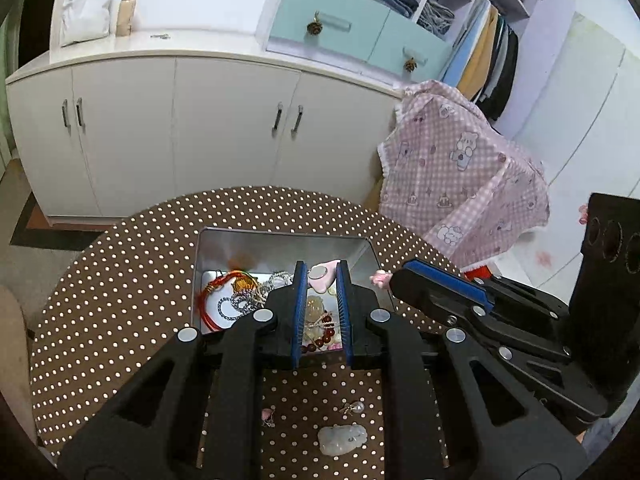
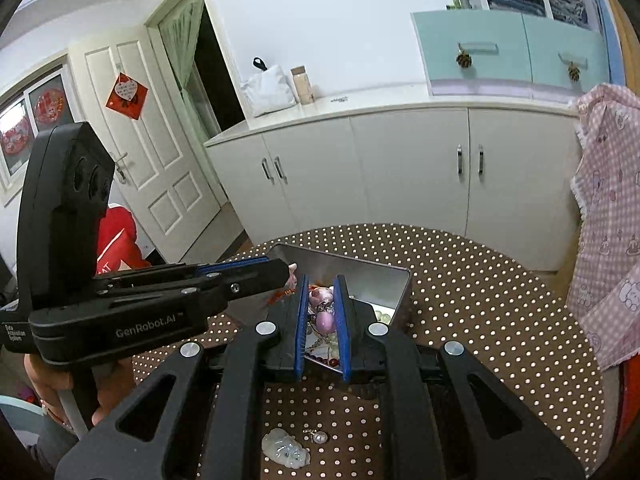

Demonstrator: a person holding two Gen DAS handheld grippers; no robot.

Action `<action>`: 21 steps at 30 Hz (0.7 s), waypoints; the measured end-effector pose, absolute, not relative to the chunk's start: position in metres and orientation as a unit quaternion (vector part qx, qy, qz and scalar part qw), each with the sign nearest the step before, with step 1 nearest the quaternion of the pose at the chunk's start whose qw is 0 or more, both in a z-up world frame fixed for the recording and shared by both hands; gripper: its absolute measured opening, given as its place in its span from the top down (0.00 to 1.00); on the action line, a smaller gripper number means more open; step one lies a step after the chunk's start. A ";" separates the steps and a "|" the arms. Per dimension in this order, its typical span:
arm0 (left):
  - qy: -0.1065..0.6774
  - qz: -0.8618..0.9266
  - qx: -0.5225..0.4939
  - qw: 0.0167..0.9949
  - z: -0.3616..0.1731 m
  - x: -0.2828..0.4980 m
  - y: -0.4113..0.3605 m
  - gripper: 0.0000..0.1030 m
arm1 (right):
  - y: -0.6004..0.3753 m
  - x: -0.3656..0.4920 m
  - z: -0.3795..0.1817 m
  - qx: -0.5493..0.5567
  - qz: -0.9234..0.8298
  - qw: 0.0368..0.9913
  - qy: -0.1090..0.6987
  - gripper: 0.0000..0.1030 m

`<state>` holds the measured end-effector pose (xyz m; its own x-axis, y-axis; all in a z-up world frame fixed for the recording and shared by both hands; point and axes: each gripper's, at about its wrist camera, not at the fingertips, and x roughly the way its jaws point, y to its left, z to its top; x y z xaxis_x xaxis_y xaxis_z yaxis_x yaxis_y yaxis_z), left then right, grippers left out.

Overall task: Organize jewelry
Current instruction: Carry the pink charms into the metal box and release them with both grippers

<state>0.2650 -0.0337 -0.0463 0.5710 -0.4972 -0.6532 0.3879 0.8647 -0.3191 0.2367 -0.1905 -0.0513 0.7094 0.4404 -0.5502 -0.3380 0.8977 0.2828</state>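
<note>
An open metal tin [image 1: 362, 252] [image 2: 396, 284] stands on the brown dotted table and holds a red cord bracelet [image 1: 208, 300], a silver chain [image 1: 236, 304] and red beads [image 1: 320, 340]. My left gripper [image 1: 322, 276] hangs over the tin, shut on a small pink piece [image 1: 320, 273]. From the right, my right gripper [image 1: 380, 280] comes in beside it with a pink bit at its tip. In the right wrist view the right gripper [image 2: 322, 294] is shut on pink beaded jewelry [image 2: 320, 296], and the left gripper [image 2: 291, 276] reaches in from the left.
On the table nearer than the tin lie a white jade pendant [image 1: 342, 442] [image 2: 286, 452], a pearl earring [image 1: 354, 407] [image 2: 318, 436] and a tiny pink earring [image 1: 267, 414]. White cabinets [image 1: 180, 132] stand behind the table. A pink checked cloth [image 1: 460, 168] hangs at the right.
</note>
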 end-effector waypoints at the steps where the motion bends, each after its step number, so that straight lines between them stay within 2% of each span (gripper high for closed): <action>1: 0.391 -0.250 -0.069 0.883 -0.047 0.266 -0.035 0.86 | -0.190 0.242 -0.051 0.082 0.212 0.920 0.320 0.89; 15: 0.397 -0.235 -0.066 0.885 -0.055 0.266 -0.026 0.84 | -0.187 0.248 -0.054 0.079 0.205 0.917 0.333 0.89; 18: 0.394 -0.226 -0.064 0.888 -0.053 0.263 -0.024 0.74 | -0.188 0.249 -0.054 0.084 0.205 0.916 0.334 0.89; 21: 0.393 -0.217 -0.058 0.892 -0.051 0.259 -0.022 0.73 | -0.188 0.249 -0.054 0.087 0.206 0.915 0.335 0.89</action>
<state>0.2594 -0.0224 -0.0510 0.5966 -0.4336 -0.6753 0.3419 0.8986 -0.2749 0.2492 -0.1880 -0.0542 0.6906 0.4359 -0.5771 -0.3188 0.8997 0.2981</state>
